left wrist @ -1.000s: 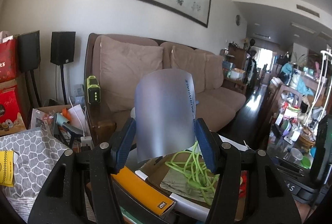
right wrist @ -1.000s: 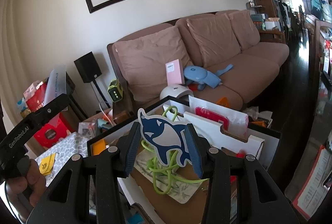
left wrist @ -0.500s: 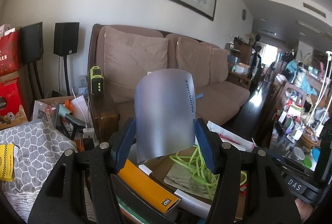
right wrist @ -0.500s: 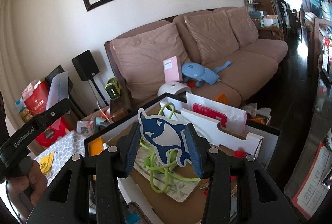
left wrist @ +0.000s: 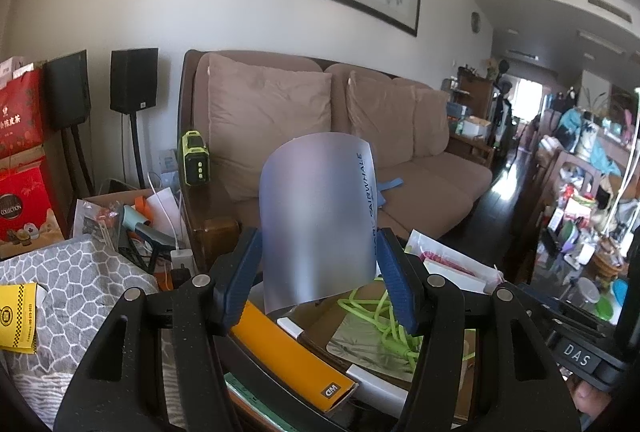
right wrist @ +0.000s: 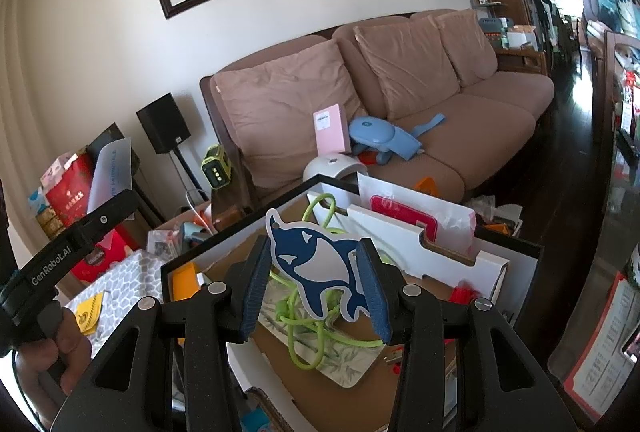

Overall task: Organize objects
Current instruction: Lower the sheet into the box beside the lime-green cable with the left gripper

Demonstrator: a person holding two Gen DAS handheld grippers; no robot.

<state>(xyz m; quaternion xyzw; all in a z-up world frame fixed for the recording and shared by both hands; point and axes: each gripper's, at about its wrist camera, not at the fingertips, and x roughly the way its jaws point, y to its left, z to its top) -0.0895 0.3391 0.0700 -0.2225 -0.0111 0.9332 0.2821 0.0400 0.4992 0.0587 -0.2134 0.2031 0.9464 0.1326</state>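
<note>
My left gripper (left wrist: 318, 274) is shut on a frosted plastic sleeve (left wrist: 318, 216) printed "FAIRWHALE", bowed between the blue pads and held upright above an open box. It also shows at the left of the right wrist view (right wrist: 110, 172). My right gripper (right wrist: 314, 284) is shut on a blue-and-white whale-shaped card (right wrist: 316, 266), held over the same black-rimmed box (right wrist: 240, 232). In the box lie a green cord (right wrist: 304, 328), an orange carton (left wrist: 288, 356) and white cardboard dividers (right wrist: 400, 232).
A brown sofa (right wrist: 460, 120) behind the box holds a pink box (right wrist: 330, 130), a blue toy (right wrist: 380, 136) and a white dome (right wrist: 332, 168). Grey patterned cloth (left wrist: 76, 288), red gift boxes (left wrist: 24, 200), speakers (left wrist: 134, 80) stand left. A cluttered table (left wrist: 580, 216) is right.
Both grippers keep their holds. The left view has shifted slightly so the box contents sit lower and the sofa appears nearer; the right view has hardly changed.
</note>
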